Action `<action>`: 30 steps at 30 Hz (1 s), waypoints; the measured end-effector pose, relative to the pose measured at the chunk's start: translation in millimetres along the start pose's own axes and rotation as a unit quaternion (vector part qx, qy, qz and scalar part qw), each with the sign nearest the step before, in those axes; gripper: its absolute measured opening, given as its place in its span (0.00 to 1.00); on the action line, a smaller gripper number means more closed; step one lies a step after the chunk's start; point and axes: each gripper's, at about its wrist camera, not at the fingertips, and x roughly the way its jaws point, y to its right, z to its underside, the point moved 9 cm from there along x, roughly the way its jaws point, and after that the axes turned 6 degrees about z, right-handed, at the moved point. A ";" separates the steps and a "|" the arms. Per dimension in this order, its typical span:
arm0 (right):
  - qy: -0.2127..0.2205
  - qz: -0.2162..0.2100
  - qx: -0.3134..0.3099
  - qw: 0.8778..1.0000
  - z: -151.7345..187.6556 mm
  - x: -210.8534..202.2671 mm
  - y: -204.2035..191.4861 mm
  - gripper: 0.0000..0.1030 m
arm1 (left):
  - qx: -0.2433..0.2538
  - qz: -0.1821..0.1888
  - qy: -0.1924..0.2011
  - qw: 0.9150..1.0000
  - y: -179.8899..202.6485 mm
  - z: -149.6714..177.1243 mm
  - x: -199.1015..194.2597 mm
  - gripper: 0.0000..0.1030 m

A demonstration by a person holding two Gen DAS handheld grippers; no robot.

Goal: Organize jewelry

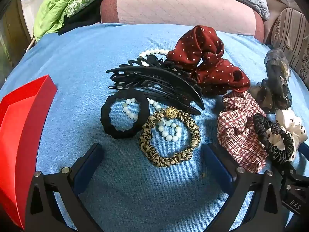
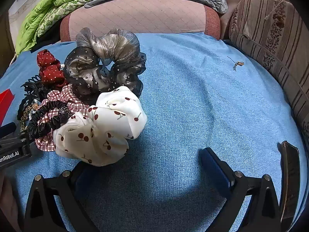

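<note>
Blue cloth (image 1: pixel 77 61) carries the whole heap of hair pieces ahead of you. Your left gripper (image 1: pixel 152 154) stands spread wide with nothing between its fingers, just short of the leopard-print scrunchie (image 1: pixel 185 127) and the pale bead bracelet (image 1: pixel 168 131) lying inside it; the red box (image 1: pixel 21 119) sits to its left. Your right gripper (image 2: pixel 146 166) is spread too, empty, its left finger beside the white cherry-print scrunchie (image 2: pixel 108 123).

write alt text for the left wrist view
Open tongs hover over hair ties and beads piled on a blue cloth: a leopard-print scrunchie nearest, then a black hair tie, a black claw clip and a red box at left.
</note>
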 end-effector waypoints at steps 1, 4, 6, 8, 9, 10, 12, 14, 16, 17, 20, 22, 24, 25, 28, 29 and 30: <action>-0.001 0.001 -0.001 1.000 0.2 0.3 0.2 1.00 | -0.005 0.007 -0.007 1.000 -0.6 0.3 0.8 1.00; 0.000 0.001 -0.001 1.000 0.4 0.6 0.5 1.00 | -0.006 0.009 -0.008 1.000 -4.4 -2.7 1.1 1.00; 0.000 0.002 -0.001 1.000 0.5 0.8 0.7 1.00 | -0.002 0.003 -0.001 1.000 -2.3 -0.9 -0.2 1.00; 0.000 0.002 -0.001 1.000 0.7 1.1 0.9 1.00 | 0.002 -0.002 0.000 1.000 -0.4 -0.4 -0.1 1.00; 0.000 0.002 -0.001 1.000 0.7 1.2 1.0 1.00 | 0.002 -0.002 0.000 1.000 -0.6 -0.2 0.0 1.00; 0.000 0.002 -0.001 1.000 0.8 1.3 1.2 1.00 | 0.002 -0.002 0.000 1.000 -0.5 -0.4 0.0 1.00; 0.000 0.002 -0.002 1.000 0.9 1.5 1.4 1.00 | 0.001 -0.002 0.000 1.000 -0.6 -0.8 -0.2 1.00; 0.000 0.002 -0.001 1.000 1.2 1.8 1.8 1.00 | 0.001 -0.002 0.000 1.000 -0.6 -1.3 -0.2 1.00; 0.000 0.001 -0.001 1.000 1.3 2.0 2.2 1.00 | 0.002 -0.003 0.000 1.000 -0.5 -0.3 0.0 1.00; 0.000 0.003 -0.003 1.000 1.5 2.4 1.6 1.00 | 0.003 -0.004 0.000 1.000 -0.4 -0.5 0.0 1.00; 0.000 0.002 -0.002 1.000 0.7 1.9 3.5 1.00 | -0.001 0.000 0.000 1.000 -4.1 -1.8 -1.5 1.00; 0.000 0.001 -0.001 1.000 0.3 1.6 4.8 1.00 | 0.004 0.000 -0.009 1.000 -2.2 0.2 -1.6 1.00; -0.002 0.002 -0.002 1.000 1.1 0.0 -0.1 1.00 | 0.019 0.010 -0.022 1.000 -2.3 0.6 -2.8 1.00; -0.004 -0.002 0.000 1.000 1.3 -0.8 0.2 1.00 | 0.020 0.017 -0.024 0.999 -3.4 1.0 -3.3 1.00; -0.021 -0.015 0.008 1.000 1.7 -2.0 4.6 1.00 | 0.033 0.025 -0.037 0.998 -4.2 6.5 -10.8 1.00; -0.033 -0.014 0.012 0.999 2.2 -0.2 7.0 1.00 | 0.032 0.027 -0.039 0.998 -5.1 9.8 -15.7 1.00; -0.036 -0.010 0.012 0.999 3.0 -0.8 6.7 1.00 | 0.033 0.030 -0.041 0.998 -5.1 14.0 -21.1 1.00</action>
